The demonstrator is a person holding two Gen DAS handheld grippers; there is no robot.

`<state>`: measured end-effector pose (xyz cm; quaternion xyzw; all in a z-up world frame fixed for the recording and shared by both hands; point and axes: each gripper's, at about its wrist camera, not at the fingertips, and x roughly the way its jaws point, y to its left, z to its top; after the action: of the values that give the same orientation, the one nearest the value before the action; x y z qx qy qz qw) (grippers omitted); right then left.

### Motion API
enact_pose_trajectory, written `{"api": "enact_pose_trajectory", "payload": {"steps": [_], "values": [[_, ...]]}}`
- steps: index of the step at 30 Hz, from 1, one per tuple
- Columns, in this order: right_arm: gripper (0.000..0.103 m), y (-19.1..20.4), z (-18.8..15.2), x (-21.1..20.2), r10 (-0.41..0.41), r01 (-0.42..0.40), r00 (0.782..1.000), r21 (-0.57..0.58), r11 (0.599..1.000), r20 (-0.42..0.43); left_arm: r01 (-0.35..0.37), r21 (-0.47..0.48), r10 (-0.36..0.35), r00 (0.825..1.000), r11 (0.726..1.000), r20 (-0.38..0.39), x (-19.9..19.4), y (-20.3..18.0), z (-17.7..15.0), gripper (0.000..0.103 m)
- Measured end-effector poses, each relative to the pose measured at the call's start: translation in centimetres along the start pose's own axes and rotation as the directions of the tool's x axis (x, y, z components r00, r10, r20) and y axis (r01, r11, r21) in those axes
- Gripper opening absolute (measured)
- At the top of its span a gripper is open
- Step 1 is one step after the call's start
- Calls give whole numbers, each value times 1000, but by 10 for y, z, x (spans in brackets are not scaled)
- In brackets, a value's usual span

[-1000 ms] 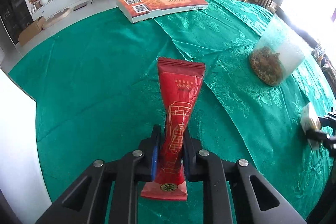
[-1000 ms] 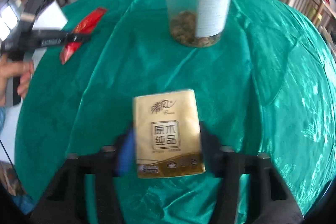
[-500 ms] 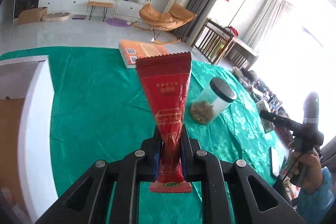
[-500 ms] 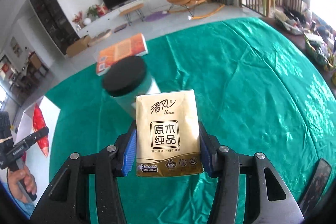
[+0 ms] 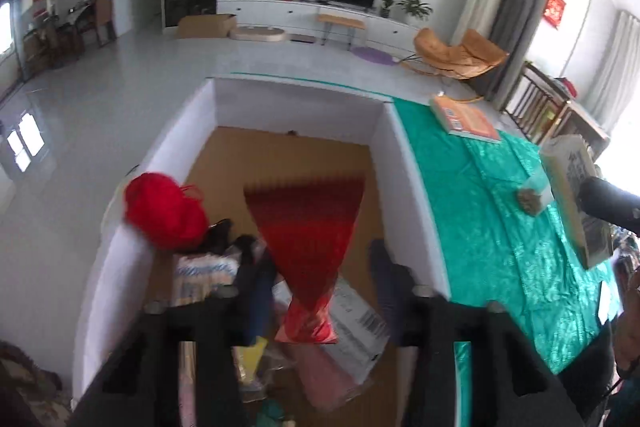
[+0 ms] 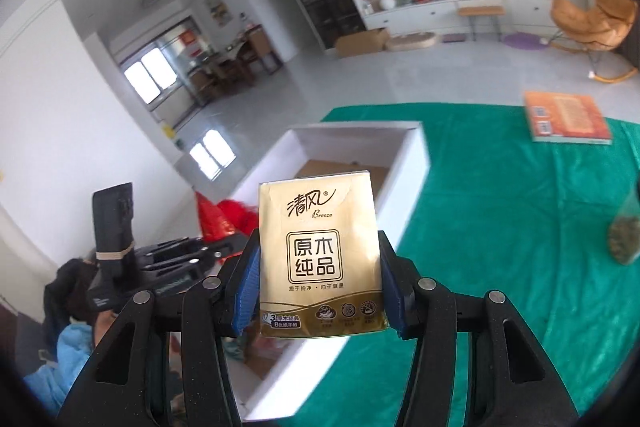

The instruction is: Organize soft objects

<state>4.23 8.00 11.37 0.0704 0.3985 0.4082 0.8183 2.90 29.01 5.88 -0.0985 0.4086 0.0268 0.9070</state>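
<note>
My left gripper point(image 5: 318, 281) is open over the white box point(image 5: 394, 163). The red snack packet point(image 5: 306, 239) hangs blurred between the spread fingers, free of both pads. My right gripper point(image 6: 318, 279) is shut on a gold tissue pack point(image 6: 318, 251) and holds it in the air beside the box point(image 6: 414, 163). The tissue pack also shows at the right edge of the left wrist view point(image 5: 576, 199). The left gripper point(image 6: 172, 267) and the red packet point(image 6: 212, 223) show at the left of the right wrist view.
The box holds a red yarn ball point(image 5: 164, 211), a white mailer point(image 5: 352, 319) and several other soft items. On the green tablecloth point(image 6: 500, 227) lie an orange book point(image 6: 566, 123) and a clear jar point(image 6: 626, 231) with dried contents.
My left gripper moved from the table to over the box and opened, letting go of the red packet. My right gripper lifted the tissue pack and swung left toward the box.
</note>
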Motion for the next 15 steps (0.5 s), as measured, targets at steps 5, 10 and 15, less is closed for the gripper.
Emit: {"api": "enact_pose_trajectory", "payload": {"steps": [5,10,15], "values": [[88,14,-20,48,105,-98,987,63,993,-123,-116,-3,116,993,993,36,-9,9,-25,103],[88,16,-35,44,-91,81,989,-86,993,-118,-320,-13,320,944,947,77,-14,-4,-32,103],[88,9,-44,41,-208,186,971,-179,966,-115,-468,-14,466,877,884,119,-25,-17,-31,103]]}}
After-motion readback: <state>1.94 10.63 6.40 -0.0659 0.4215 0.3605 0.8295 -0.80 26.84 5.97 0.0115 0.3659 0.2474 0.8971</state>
